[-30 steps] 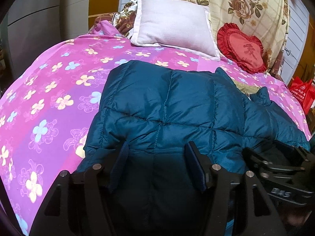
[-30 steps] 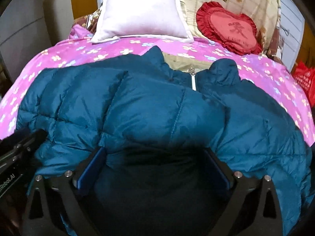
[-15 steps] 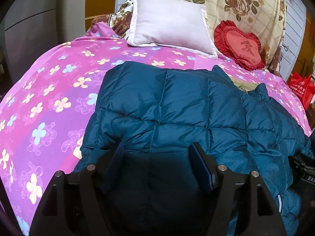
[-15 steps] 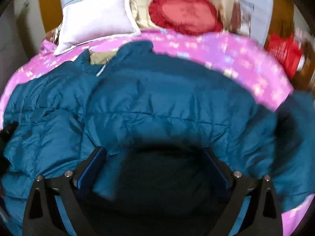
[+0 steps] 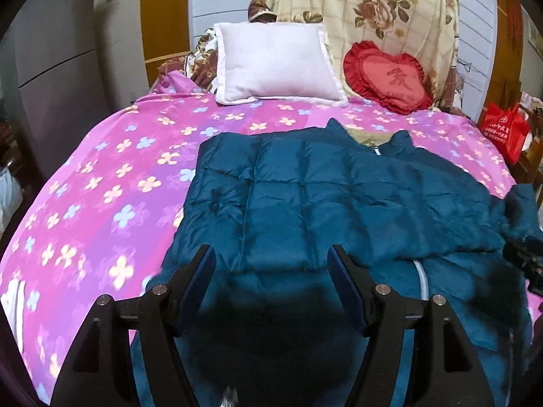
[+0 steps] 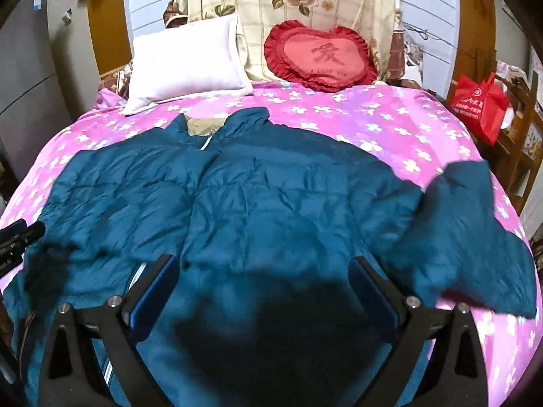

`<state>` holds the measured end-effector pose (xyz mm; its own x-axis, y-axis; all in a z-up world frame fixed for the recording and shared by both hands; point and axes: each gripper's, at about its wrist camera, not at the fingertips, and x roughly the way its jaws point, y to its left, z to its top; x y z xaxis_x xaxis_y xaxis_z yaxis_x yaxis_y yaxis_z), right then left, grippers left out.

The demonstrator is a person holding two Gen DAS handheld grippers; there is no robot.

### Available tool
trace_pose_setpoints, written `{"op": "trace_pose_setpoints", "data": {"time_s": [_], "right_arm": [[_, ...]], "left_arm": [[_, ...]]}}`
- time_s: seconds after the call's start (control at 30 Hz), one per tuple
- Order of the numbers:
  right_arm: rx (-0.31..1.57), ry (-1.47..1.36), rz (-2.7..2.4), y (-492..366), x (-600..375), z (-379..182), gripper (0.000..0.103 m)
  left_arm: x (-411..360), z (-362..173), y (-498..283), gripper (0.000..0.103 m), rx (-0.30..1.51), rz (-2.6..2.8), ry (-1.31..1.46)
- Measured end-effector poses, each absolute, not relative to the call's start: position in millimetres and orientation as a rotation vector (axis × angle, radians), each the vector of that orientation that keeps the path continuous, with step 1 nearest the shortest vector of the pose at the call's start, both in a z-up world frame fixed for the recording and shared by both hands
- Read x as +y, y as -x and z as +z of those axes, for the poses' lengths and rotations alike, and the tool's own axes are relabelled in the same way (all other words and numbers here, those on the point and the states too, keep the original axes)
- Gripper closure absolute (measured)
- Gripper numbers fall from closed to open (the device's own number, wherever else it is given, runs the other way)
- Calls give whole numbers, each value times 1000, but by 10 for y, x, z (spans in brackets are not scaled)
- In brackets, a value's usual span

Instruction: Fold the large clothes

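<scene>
1. The teal down jacket [image 5: 305, 203] lies face up across the bed [image 5: 101, 203], collar toward the pillows, zipper [image 6: 206, 143] partly open at the neck. In the left view its left side is folded in over the body. The right sleeve [image 6: 468, 230] sticks out to the side, blurred.
2. Your left hand-held gripper [image 5: 271, 268] hovers over the hem area, jaws spread, nothing between them. It's released.
3. Your right hand-held gripper [image 6: 263, 271] is the same: jaws wide apart above the jacket's lower front, gripping nothing.
4. My read: one side is folded and the right sleeve comes next.
5. Risks from here:
   - Puffy, slick fill. The folded left panel could spring back or slide open if you tug the body while working the right side.
   - Pinch only the outer shell and it may slip out mid-lift; take a thick bite at the sleeve.
   - The sleeve end sits near the bed edge. A loose drag could drop it over the side.
6. Beyond the jacket: white pillow [image 5: 275, 64] and red heart cushion [image 5: 387, 78] at the headboard, well apart from it. Red bag [image 6: 480, 105] off the bed on the right.
</scene>
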<state>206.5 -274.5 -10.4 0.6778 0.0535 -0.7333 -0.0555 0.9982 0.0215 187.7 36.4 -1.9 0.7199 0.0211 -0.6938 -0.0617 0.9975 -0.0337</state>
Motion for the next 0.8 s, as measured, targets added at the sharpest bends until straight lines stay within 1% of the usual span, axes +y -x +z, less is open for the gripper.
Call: {"op": "trace_pose_setpoints", "data": {"time_s": [0.2,0.43,0.8], "right_arm": [[799,12,47,-1553,-2862,22,2],[781,37,62,-1063,-2914,99,2],[770,14,47,-693,-3055,112,2]], "left_arm": [[190,167,-1404,53,740,44,64],[-115,318,-1034,53,718,5,41],[-401,316,-815,53,712,-24,10]]}}
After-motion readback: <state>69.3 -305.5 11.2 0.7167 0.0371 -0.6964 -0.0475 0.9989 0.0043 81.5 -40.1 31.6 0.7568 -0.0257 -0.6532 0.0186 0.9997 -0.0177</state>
